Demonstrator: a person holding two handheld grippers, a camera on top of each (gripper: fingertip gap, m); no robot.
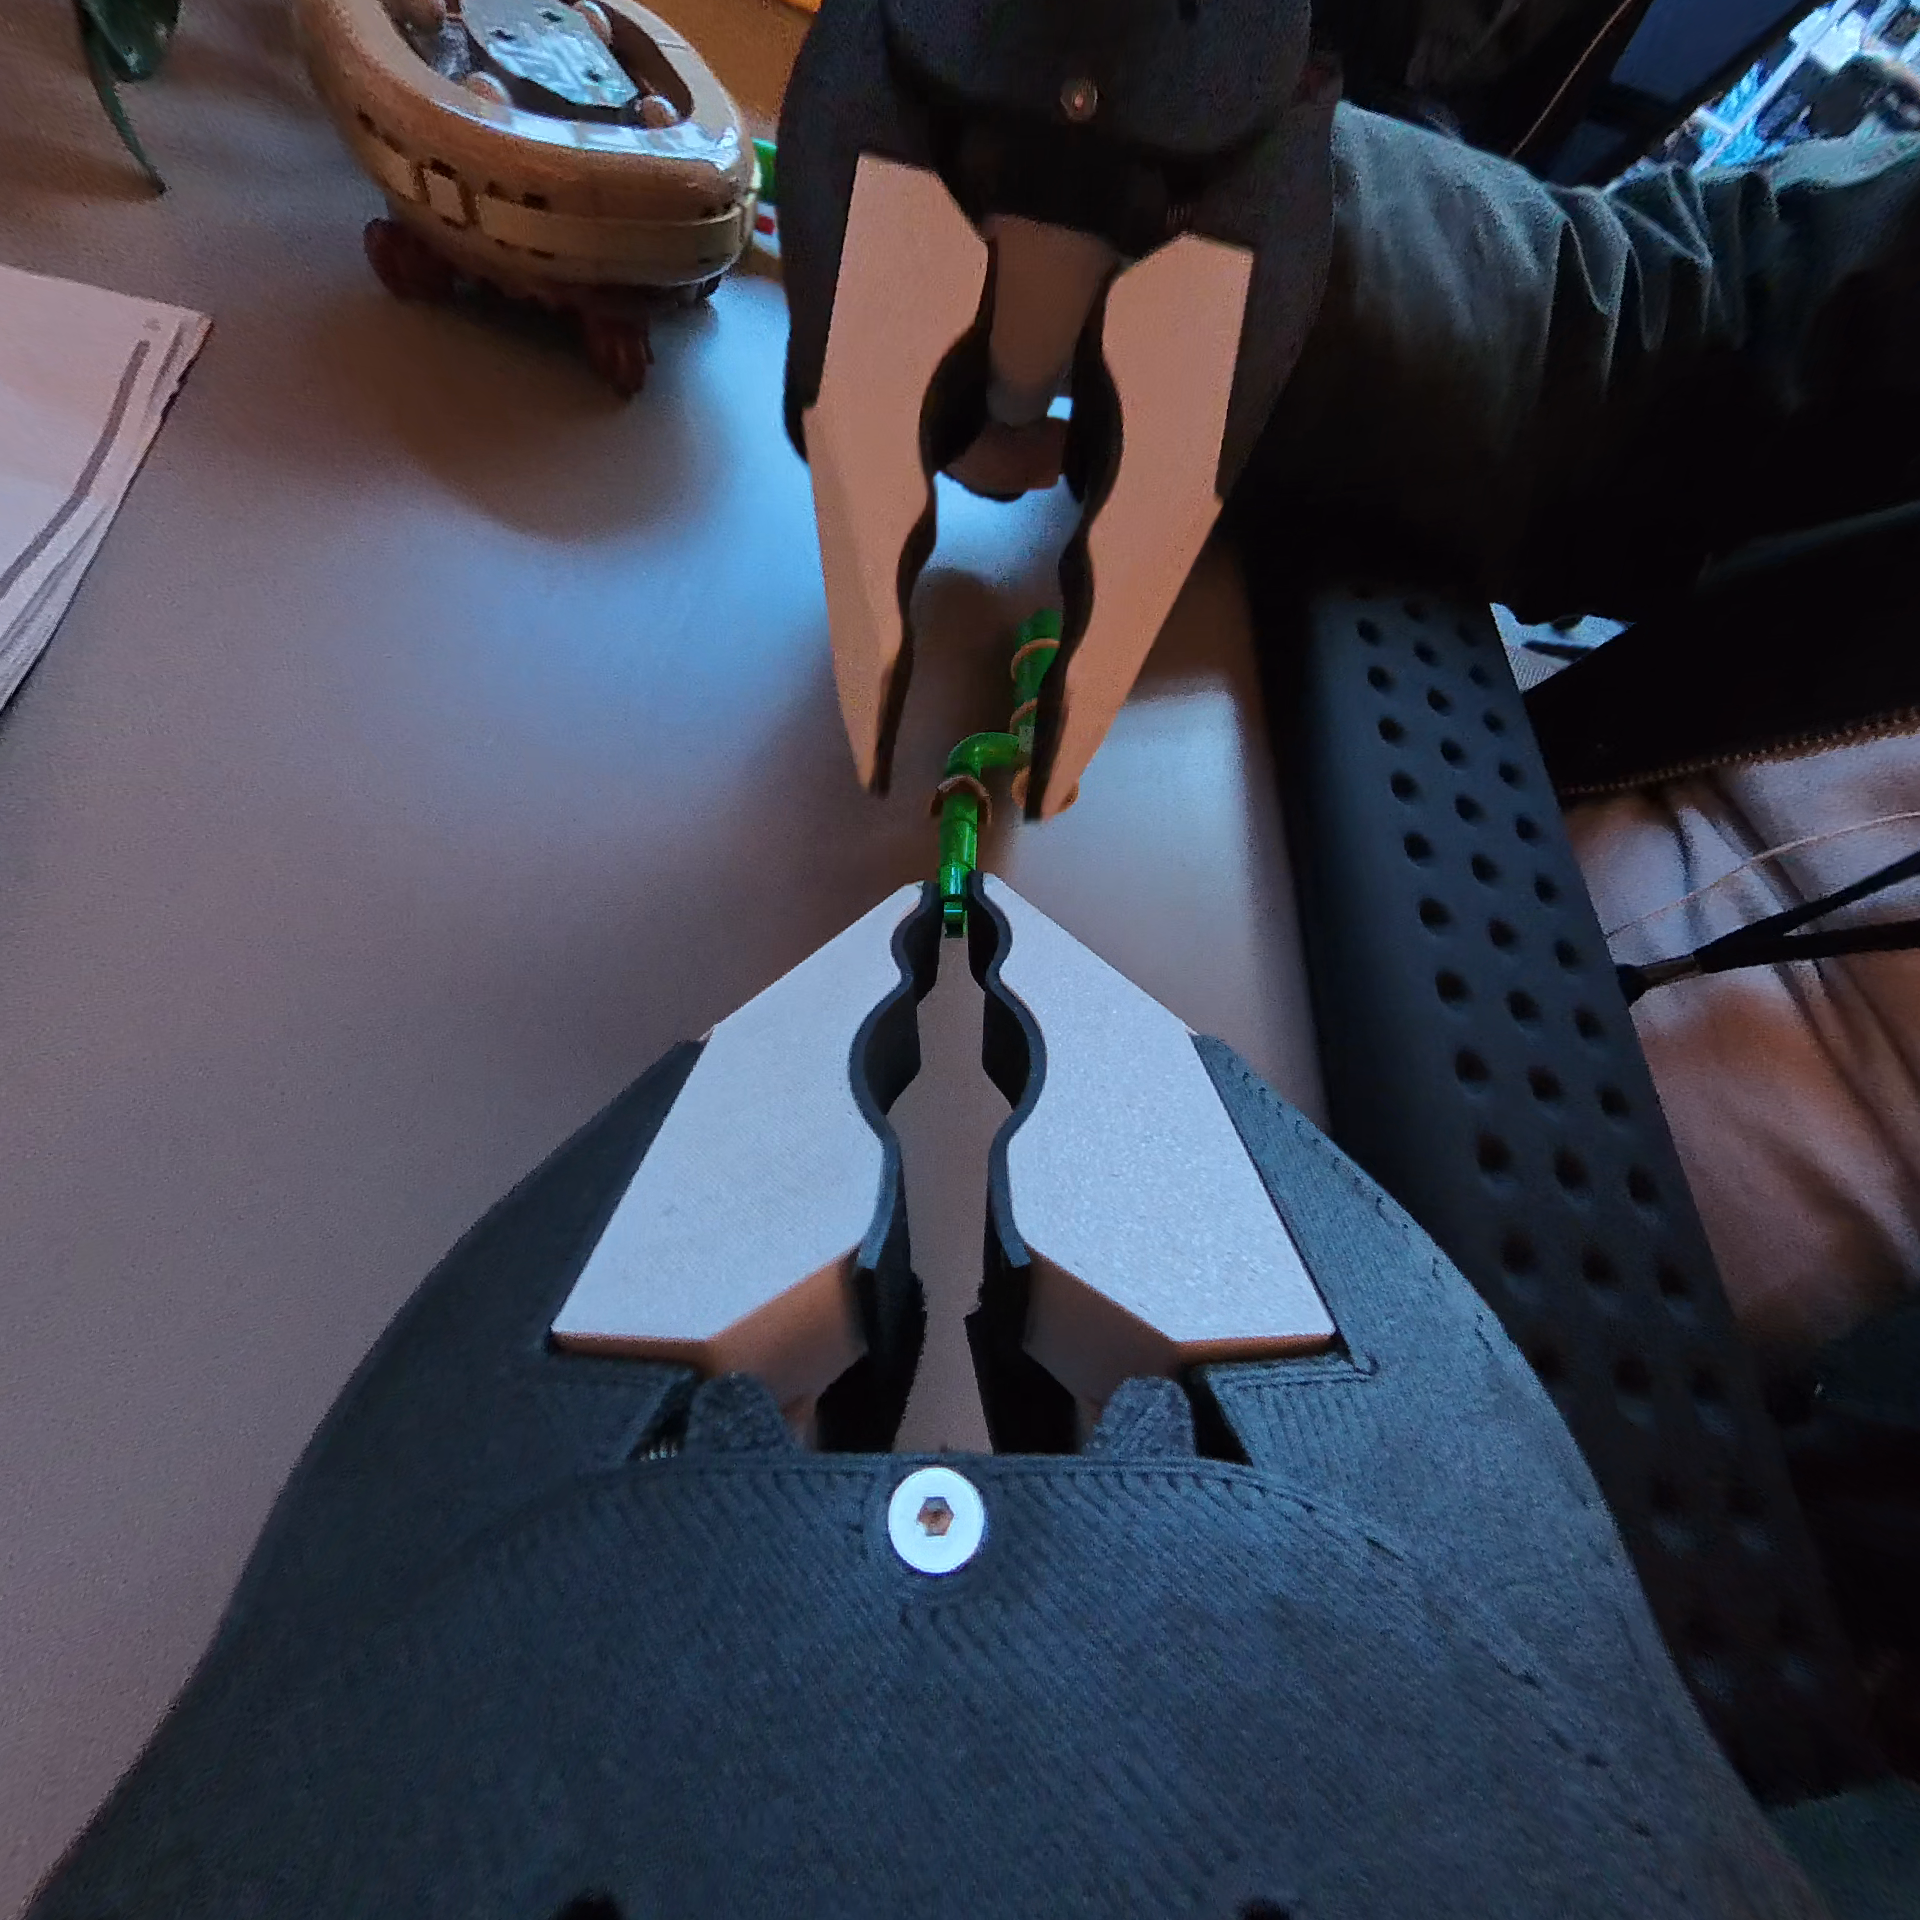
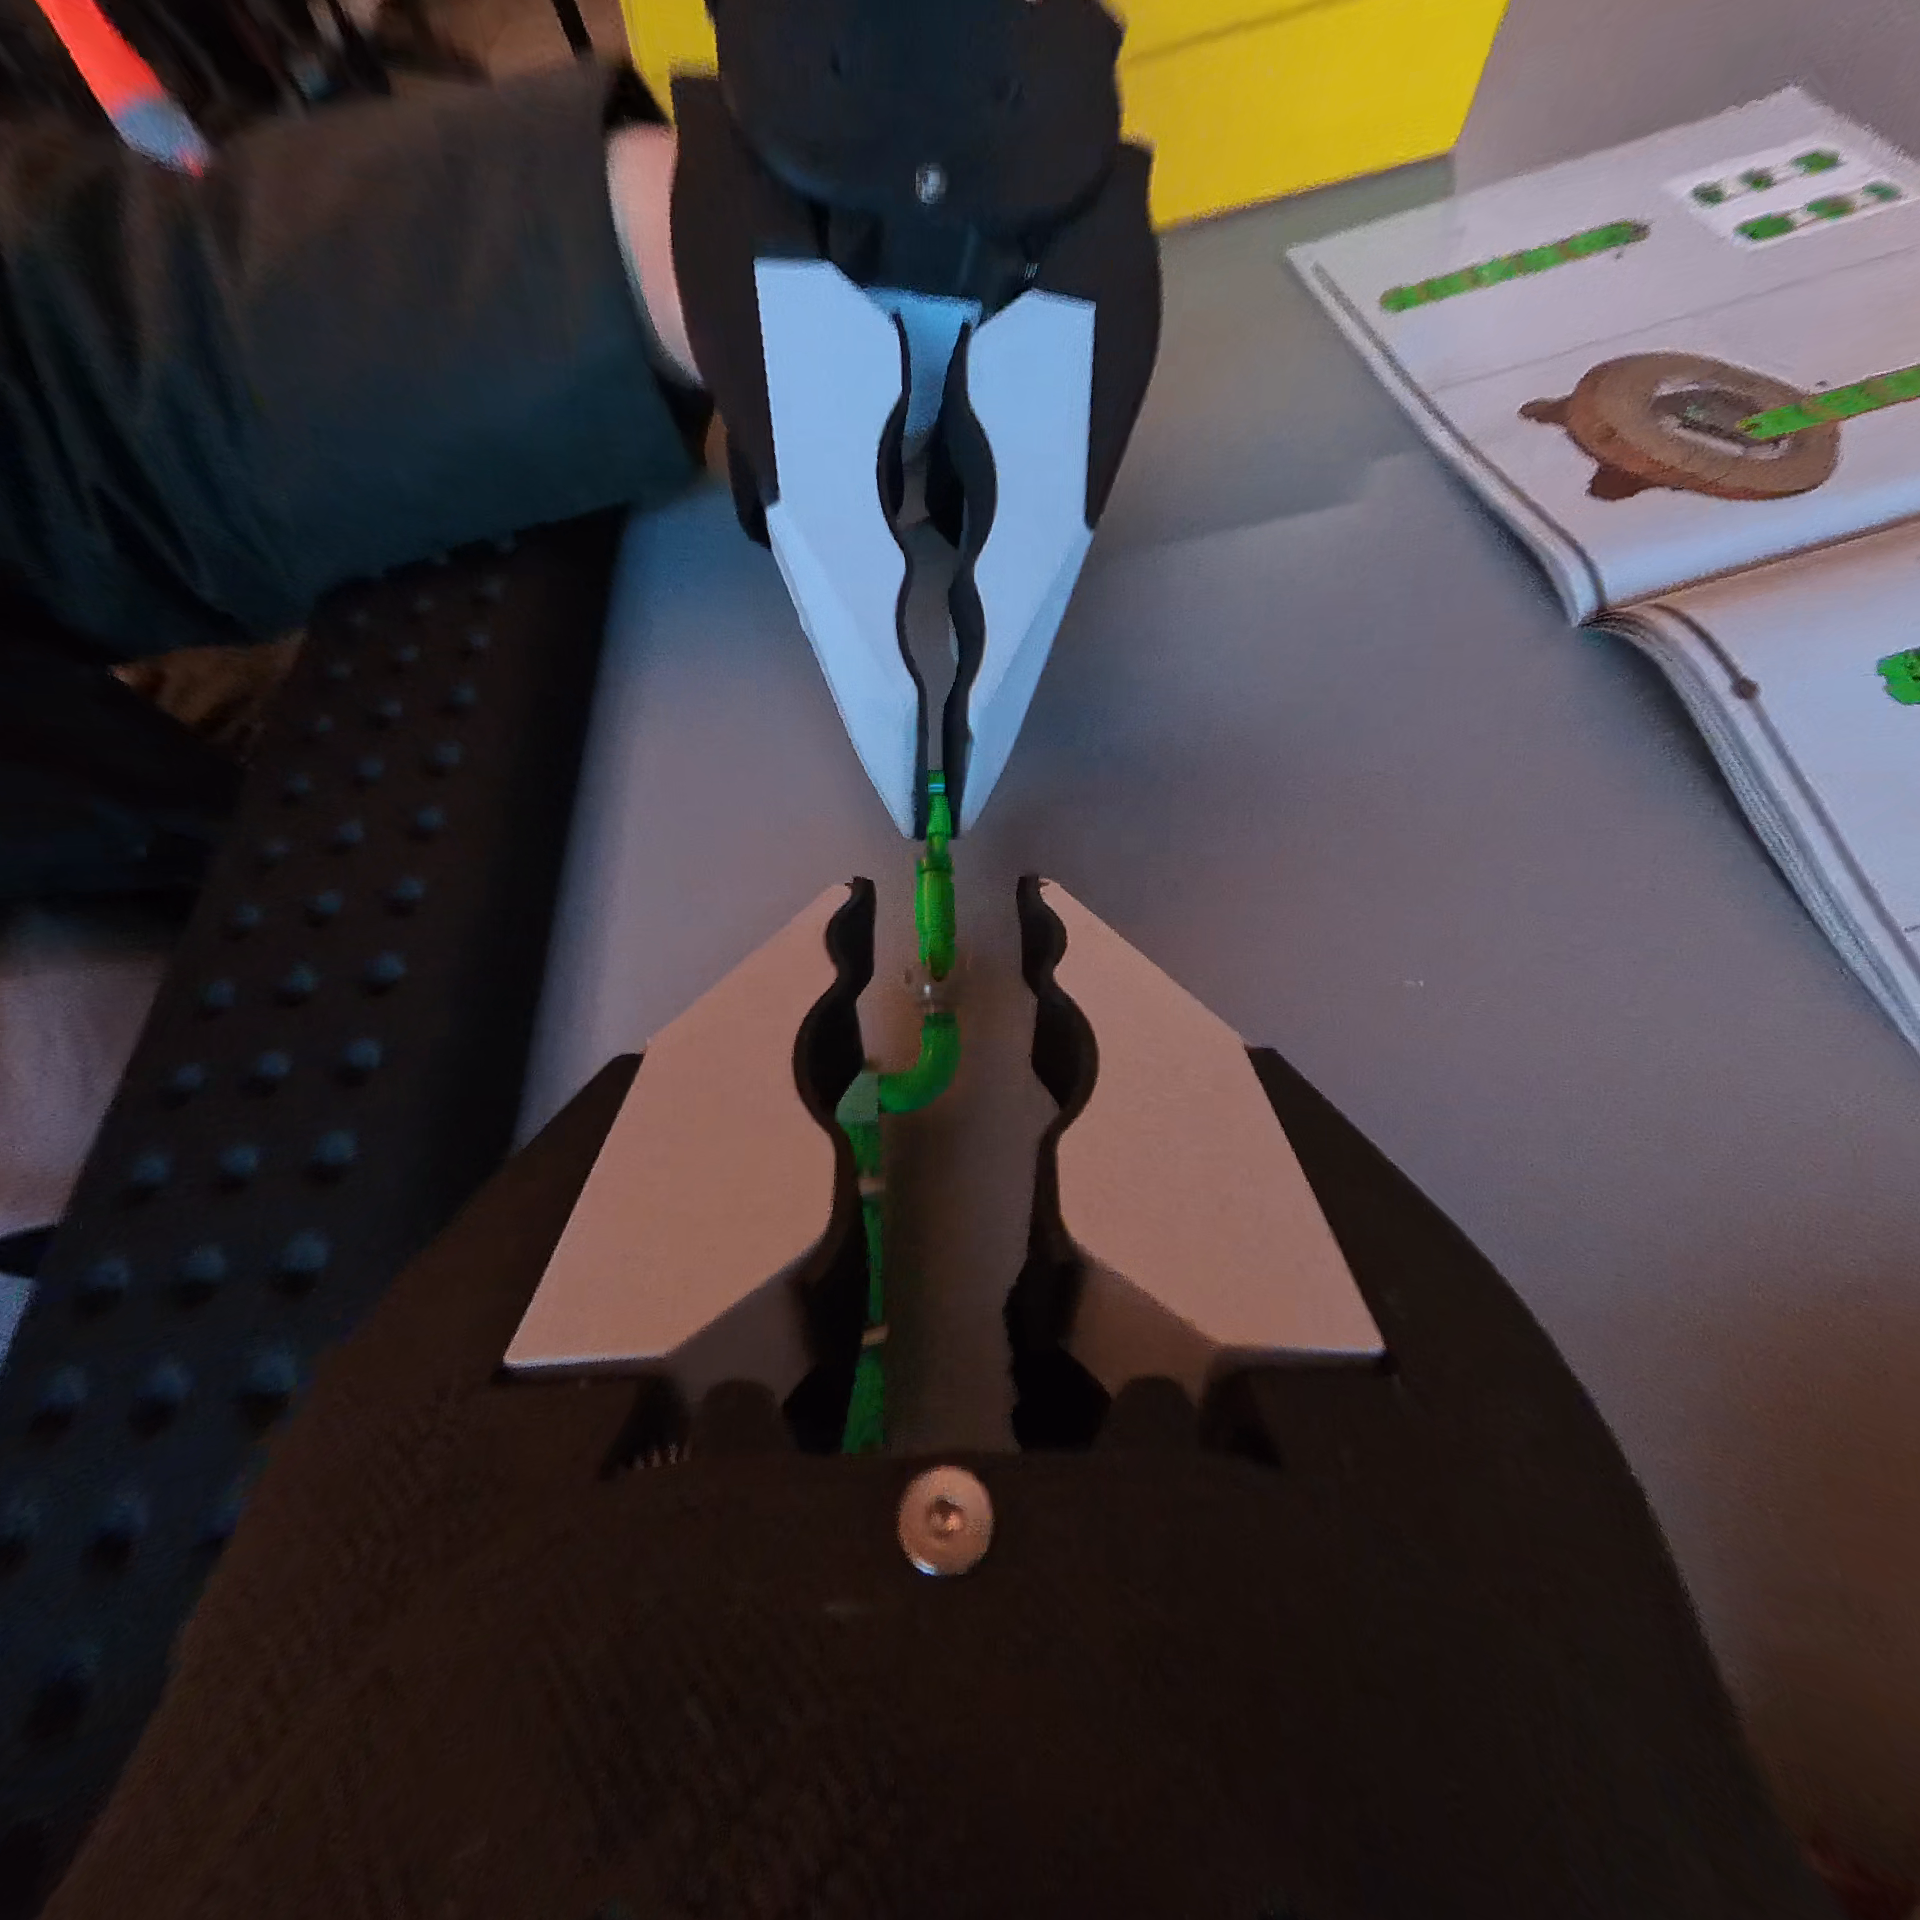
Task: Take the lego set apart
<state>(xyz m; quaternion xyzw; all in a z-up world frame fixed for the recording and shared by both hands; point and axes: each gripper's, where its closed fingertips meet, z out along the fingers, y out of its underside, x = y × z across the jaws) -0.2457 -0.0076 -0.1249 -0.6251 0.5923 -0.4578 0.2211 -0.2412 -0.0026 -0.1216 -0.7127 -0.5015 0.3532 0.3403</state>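
Two grippers: one green lego stem [image 1: 961,831] is shared.
Left gripper [image 1: 948,902]: stem end is pinched.
Right gripper [image 2: 940,883]: fingers are spread around the stem.

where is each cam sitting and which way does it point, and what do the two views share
Left wrist view: sits on the left tool, looking along its fingers across the table at the right tool; a dark sleeve shows. The left tool is shut on the green lego stem.
Right wrist view: sits on the right tool, looking back at the left tool; its own jaws stand open around the stem.
Shared: both tools, the stem strung between them, and the black perforated chair part.
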